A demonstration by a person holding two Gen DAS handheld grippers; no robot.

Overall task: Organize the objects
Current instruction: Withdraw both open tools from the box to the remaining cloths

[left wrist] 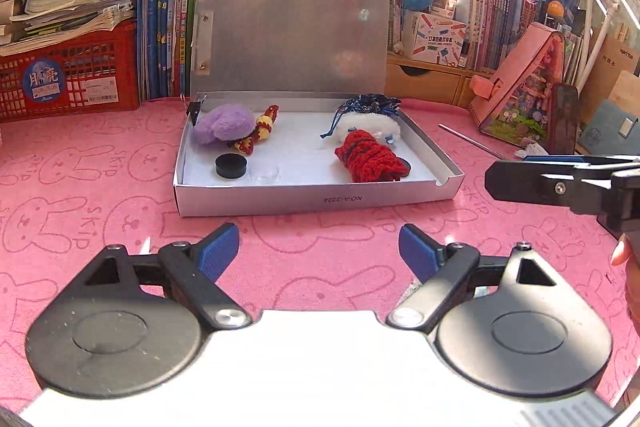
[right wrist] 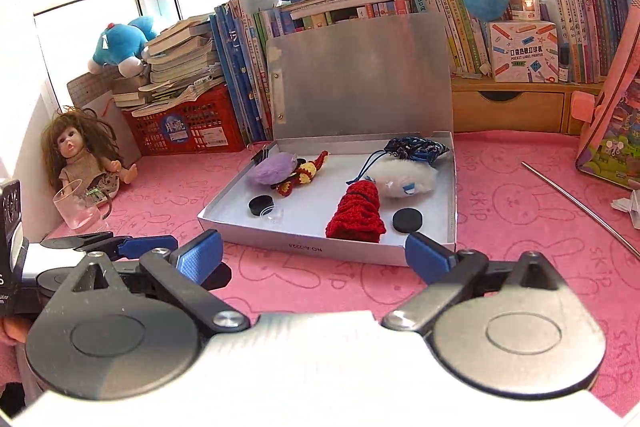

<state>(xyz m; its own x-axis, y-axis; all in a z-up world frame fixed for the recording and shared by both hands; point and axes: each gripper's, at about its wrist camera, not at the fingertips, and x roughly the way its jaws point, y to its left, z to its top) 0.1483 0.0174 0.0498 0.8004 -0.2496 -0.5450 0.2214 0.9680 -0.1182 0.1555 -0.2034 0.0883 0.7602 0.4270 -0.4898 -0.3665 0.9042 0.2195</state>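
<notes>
An open silver box (left wrist: 312,201) (right wrist: 304,245) with its lid raised sits on the pink mat. Inside lie a purple plush (left wrist: 226,123) (right wrist: 274,169), a red-yellow crochet toy (left wrist: 262,127) (right wrist: 304,173), a black cap (left wrist: 231,165) (right wrist: 262,205), a clear cap (right wrist: 275,215), a red crochet pouch (left wrist: 370,157) (right wrist: 358,213), a white plush (left wrist: 370,125) (right wrist: 402,177), a blue drawstring bag (left wrist: 374,105) (right wrist: 416,149) and a black disc (right wrist: 408,219). My left gripper (left wrist: 318,251) is open and empty in front of the box. My right gripper (right wrist: 312,253) is open and empty at the box's front edge.
Books, a red crate (left wrist: 68,79) and plush toys line the back. A pink cardboard house (left wrist: 528,87) and a metal rod (left wrist: 472,141) (right wrist: 584,207) lie right of the box. A doll (right wrist: 84,155) and a glass cup (right wrist: 78,205) stand at left.
</notes>
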